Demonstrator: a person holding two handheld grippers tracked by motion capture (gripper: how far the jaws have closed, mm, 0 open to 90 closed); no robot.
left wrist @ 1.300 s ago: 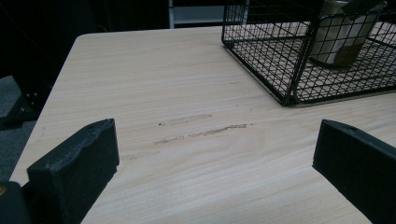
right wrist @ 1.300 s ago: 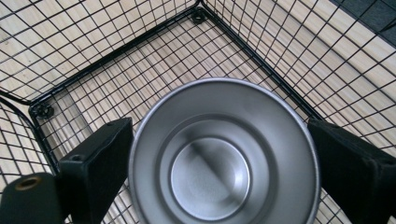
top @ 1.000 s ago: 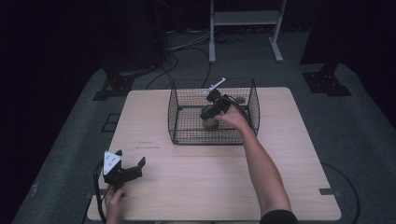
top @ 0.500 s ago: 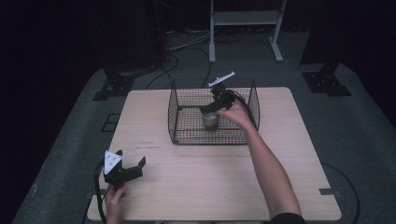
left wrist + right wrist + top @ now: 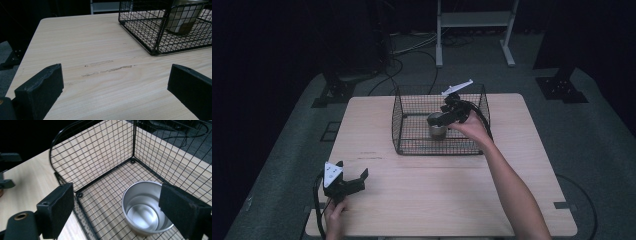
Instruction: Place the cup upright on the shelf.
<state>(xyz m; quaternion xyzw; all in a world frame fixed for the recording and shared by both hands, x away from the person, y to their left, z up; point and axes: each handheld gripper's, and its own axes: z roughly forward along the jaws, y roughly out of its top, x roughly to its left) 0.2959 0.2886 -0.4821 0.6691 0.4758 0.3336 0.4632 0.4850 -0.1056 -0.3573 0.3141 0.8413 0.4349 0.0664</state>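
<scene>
Steel cup (image 5: 145, 207) stands in the wire basket (image 5: 412, 125) below the right gripper (image 5: 117, 207), jaws released; left gripper (image 5: 115, 92) likewise spread over the table (image 5: 87, 45).

Black hand-held gripper (image 5: 346, 183) with grey three-cornered plate, trailing cable.

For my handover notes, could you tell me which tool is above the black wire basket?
The right tool, open above the steel cup; the left tool rests on the table.

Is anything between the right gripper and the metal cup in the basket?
Nothing visible. The right gripper hangs open above the metal cup, inside the wire basket, whose top is open.
</scene>
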